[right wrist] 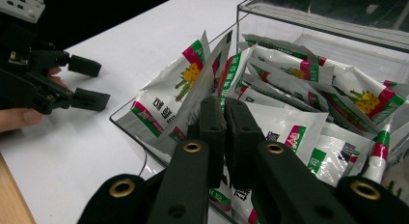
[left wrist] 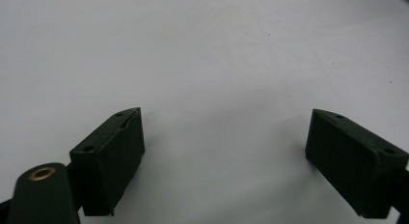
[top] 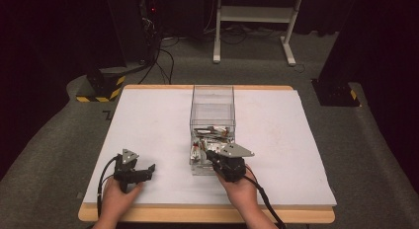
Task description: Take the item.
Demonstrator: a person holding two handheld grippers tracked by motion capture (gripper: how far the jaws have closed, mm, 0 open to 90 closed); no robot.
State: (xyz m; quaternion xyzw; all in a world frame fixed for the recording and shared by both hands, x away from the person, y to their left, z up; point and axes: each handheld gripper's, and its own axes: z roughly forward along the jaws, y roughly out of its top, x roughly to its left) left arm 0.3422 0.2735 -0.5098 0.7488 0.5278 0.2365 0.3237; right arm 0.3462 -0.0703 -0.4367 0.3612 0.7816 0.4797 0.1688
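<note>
Right tool (right wrist: 224,113) had its jaws almost together, pinched on a sachet (right wrist: 202,84) at the near end of the clear box (top: 212,98). The sachet stood on edge between the jaws, its upper edge sticking up above them, silver foil with a red and green band and a yellow flower print. In the high view the right tool (top: 210,155) sat at the near end of the box, hand (top: 242,189) behind it, grey plate on top, cable trailing off toward the table's near edge.

More sachets (right wrist: 308,89) of the same print lay piled in the near half of the box, overlapping, some tilted against each other. A small white tube-like item (right wrist: 378,156) with a red and green band leaned at the right of the pile. Far half of the box looked bare through the walls.

Left tool (top: 148,170) rested well left of the box on the white table (top: 148,120), jaws wide apart with nothing between them. The left gripper view confirmed it: left tool (left wrist: 224,156) over bare white surface, both pads clear. From the right gripper view the left tool (right wrist: 91,81) appeared at far left, jaws spread, a fingertip (right wrist: 19,119) beneath it.

Table top was white sheet on a wooden board (top: 207,214), grey carpet (top: 49,140) around, a white frame (top: 257,21) behind.
</note>
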